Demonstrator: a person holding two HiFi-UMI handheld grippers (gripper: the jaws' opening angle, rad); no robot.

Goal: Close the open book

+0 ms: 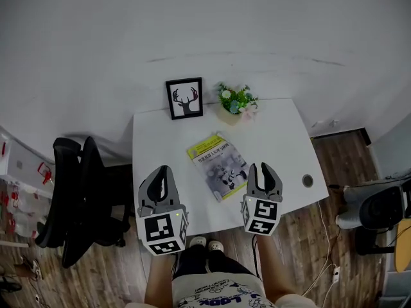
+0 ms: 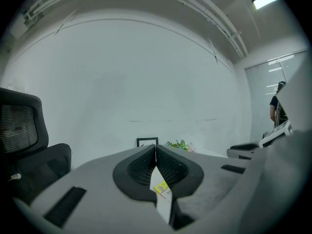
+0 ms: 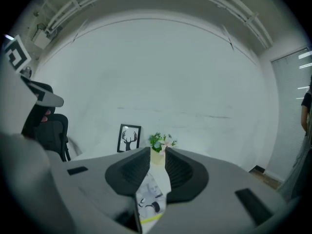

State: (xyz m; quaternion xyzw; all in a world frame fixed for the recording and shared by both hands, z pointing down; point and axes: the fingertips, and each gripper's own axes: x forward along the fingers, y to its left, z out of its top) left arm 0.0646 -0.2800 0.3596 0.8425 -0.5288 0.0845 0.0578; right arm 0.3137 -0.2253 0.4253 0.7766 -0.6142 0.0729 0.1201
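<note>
The book lies closed, cover up, on the white worktop between the two grippers. It looks like a thin softcover: light, bendy and glossy, best taken by its free edge. The left gripper has its fingers together; the right gripper has its fingers slightly apart, with nothing between them

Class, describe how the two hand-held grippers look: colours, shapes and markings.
The left gripper and right gripper match: grey moulded bodies tapering to two pointed jaws, lined with dark ribbed pads. Each carries a cube of black-and-white square markers. No cables show.
</note>
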